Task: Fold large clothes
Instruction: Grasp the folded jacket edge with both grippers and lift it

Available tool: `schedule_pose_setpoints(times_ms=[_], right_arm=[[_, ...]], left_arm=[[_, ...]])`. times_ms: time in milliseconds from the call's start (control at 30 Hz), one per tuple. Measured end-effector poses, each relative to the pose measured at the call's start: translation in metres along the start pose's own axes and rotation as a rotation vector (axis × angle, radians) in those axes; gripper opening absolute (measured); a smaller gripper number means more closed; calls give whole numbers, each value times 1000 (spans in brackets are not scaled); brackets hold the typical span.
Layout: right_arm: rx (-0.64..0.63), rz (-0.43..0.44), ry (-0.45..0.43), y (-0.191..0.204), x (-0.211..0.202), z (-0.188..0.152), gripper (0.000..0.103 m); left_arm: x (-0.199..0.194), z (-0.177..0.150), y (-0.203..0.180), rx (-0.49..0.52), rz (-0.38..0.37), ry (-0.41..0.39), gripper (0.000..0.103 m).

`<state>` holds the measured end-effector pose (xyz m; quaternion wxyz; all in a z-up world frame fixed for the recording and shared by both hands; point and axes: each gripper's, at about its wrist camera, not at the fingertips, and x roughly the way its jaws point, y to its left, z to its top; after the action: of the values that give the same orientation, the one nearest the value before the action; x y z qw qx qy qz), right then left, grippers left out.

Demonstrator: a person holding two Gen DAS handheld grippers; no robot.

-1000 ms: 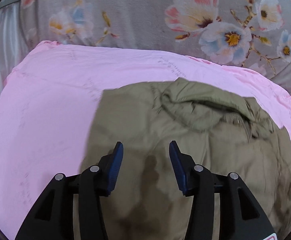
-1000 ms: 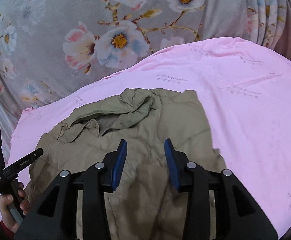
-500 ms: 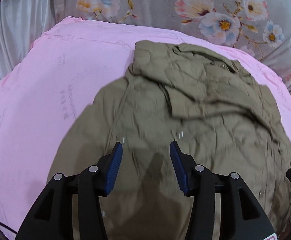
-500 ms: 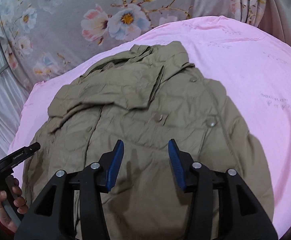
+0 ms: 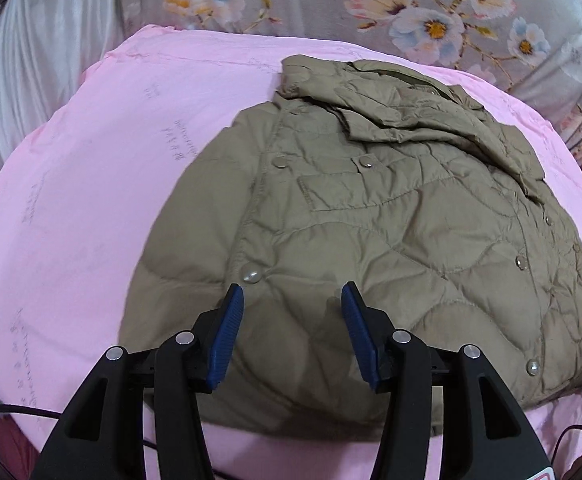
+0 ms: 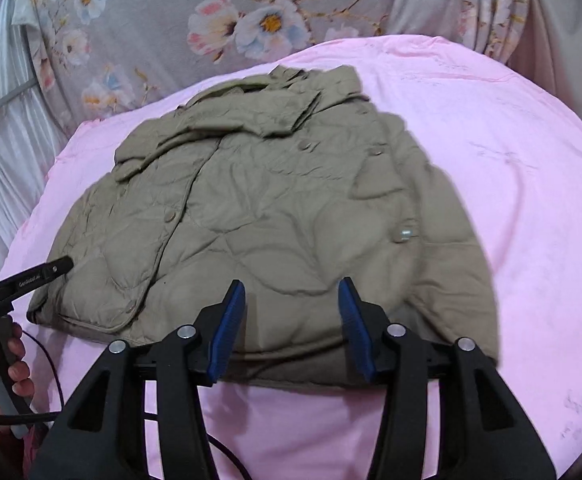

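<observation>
An olive quilted jacket (image 5: 391, 232) with snap buttons lies folded on a pink sheet (image 5: 91, 200), collar at the far end. It also shows in the right wrist view (image 6: 259, 220). My left gripper (image 5: 292, 300) is open and empty, held above the jacket's near hem. My right gripper (image 6: 292, 294) is open and empty, also above the near hem. The left gripper's body (image 6: 23, 280) and the hand holding it show at the left edge of the right wrist view.
The pink sheet (image 6: 511, 200) covers a bed. A grey floral curtain (image 5: 371, 0) hangs behind it, with pale drapes (image 5: 43, 72) at the far left. Dark cables (image 6: 51, 364) trail over the near edge of the bed.
Both grippers have pulled back toward me and up from the jacket. More of the jacket and the near edge of the sheet show now. Both stayed open.
</observation>
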<state>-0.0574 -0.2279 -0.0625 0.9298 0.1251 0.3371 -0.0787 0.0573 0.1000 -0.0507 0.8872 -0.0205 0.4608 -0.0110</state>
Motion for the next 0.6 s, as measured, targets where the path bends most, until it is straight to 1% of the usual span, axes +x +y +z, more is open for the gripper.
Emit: schedule_pose_setpoints(times_ms=[33,100,133,167,200,300,367,433,500,533,600], right_arm=[[6,-9,-15,-5,-5,3,59],[16,-40,-52,-16,-15,9,65],[20,-56,-63,-21,-17,11,71],[35,-78,-73,-29,-20,13,75],[50,-89,-71,-37,-20,15,75],[138,-81,-50,-63,-18,16,78],[191,-66,-18,-78,-12,13,79],[232,-46,18,-88,-3,9,79],[259,-10,53,-94,6,6,79],[273,-4,66,-94,9,4,79],[301,35,93,-97,17,2,78]], left_arm=[[-4,0,5,-16,7,0,58],[-10,2,17,-50,23,-6,65],[-13,4,26,-78,34,-11,69],[-16,6,33,-106,39,-16,72],[-18,9,45,-149,36,-20,75],[-13,12,84,-277,2,10,76],[-6,10,103,-338,-18,36,76],[3,7,113,-372,-40,76,76],[13,2,115,-401,-99,119,75],[18,0,115,-412,-116,135,76],[19,0,109,-383,-110,125,76]])
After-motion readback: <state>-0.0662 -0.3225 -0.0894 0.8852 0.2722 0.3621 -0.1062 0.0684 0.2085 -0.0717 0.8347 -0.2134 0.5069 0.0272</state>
